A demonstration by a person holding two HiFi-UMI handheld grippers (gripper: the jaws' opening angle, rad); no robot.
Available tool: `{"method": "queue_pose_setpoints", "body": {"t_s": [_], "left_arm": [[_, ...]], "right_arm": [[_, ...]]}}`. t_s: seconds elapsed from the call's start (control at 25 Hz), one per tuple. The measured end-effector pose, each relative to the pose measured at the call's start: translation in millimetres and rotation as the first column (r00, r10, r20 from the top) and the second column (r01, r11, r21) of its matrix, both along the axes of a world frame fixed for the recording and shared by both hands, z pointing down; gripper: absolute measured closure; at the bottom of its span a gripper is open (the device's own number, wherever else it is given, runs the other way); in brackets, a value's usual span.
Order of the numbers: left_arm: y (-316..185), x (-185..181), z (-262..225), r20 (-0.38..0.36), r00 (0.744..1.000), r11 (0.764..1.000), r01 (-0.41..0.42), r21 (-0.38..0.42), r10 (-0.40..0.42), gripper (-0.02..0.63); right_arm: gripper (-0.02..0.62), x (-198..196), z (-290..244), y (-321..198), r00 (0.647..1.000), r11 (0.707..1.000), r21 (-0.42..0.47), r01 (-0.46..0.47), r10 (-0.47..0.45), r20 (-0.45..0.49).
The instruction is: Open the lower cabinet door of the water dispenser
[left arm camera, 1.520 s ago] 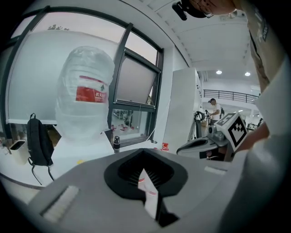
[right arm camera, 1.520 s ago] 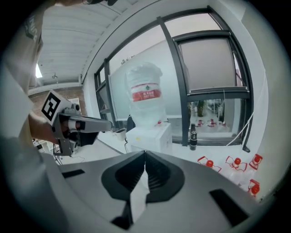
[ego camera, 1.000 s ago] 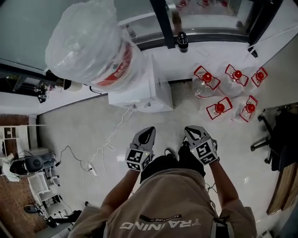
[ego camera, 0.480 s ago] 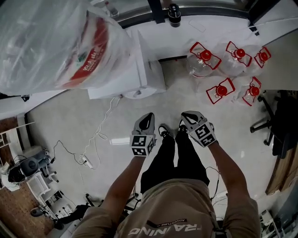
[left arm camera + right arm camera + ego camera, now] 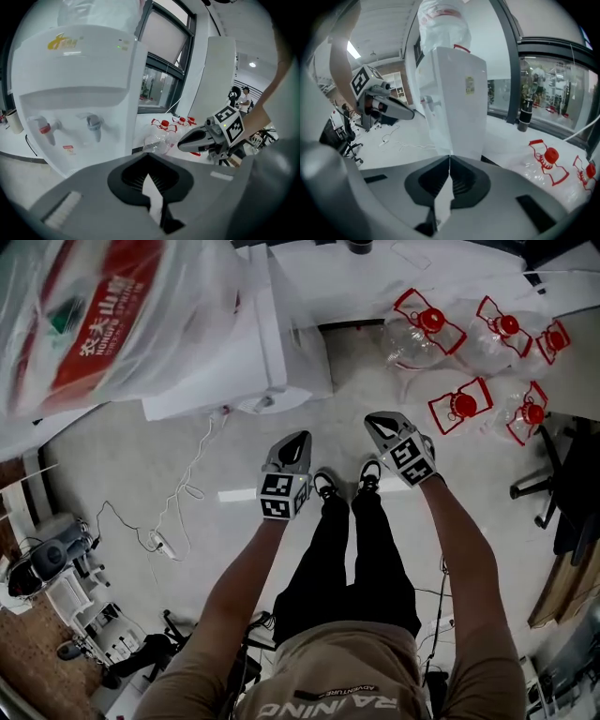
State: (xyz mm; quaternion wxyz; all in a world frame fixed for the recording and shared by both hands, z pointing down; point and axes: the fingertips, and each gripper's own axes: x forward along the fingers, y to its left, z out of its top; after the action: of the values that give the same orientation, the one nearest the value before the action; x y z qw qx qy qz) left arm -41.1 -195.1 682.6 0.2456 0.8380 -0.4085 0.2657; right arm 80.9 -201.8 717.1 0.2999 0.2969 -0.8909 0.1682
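Both tools are closed and empty: the left tool and the right tool hang before the dispenser, not touching it.

a pale grey floor fills the middle of the head view. a white power strip lies on it at the left, and a black office chair stands at the right edge. in the right gripper view, large dark-framed windows fill the upper right. a strip light glows at the upper left, with a brick wall beyond it.
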Motion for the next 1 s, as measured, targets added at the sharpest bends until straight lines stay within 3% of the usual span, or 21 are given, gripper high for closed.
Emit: {"method": "queue_pose_setpoints", "body": {"t_s": [0.16, 0.4, 0.68, 0.76, 1.0], "left_arm": [[-10.0, -4.6, 19.1, -0.008, 1.0, 1.0, 0.023, -0.007, -0.023, 0.604], [-18.3, -16.6, 70.6, 0.007, 1.0, 0.998, 0.015, -0.058, -0.014, 0.604], [-18.3, -25.4, 105.3, 0.001, 1.0, 0.997, 0.013, -0.077, -0.013, 0.604], [-17.0, -27.2, 114.9, 0.001, 1.0, 0.996, 0.017, -0.085, -0.017, 0.604], [-12.1, -24.5, 134.9, -0.007, 1.0, 0.994, 0.009, -0.111, -0.01, 0.604]], "right_arm": [[0.586, -12.5, 26.0, -24.6, 0.998, 0.998, 0.008, 0.057, -0.057, 0.003], [0.586, -34.0, 94.8, -60.2, 0.999, 0.999, 0.007, 0.041, -0.041, 0.004], [0.583, -60.8, 179.3, -63.7, 1.0, 1.0, -0.026, -0.008, 0.008, -0.005], [0.495, -71.2, 190.7, -67.5, 1.0, 1.0, -0.025, -0.003, 0.003, 0.004], [0.441, -100.4, 215.5, -71.0, 0.997, 0.997, -0.022, 0.077, -0.077, -0.019]]}}
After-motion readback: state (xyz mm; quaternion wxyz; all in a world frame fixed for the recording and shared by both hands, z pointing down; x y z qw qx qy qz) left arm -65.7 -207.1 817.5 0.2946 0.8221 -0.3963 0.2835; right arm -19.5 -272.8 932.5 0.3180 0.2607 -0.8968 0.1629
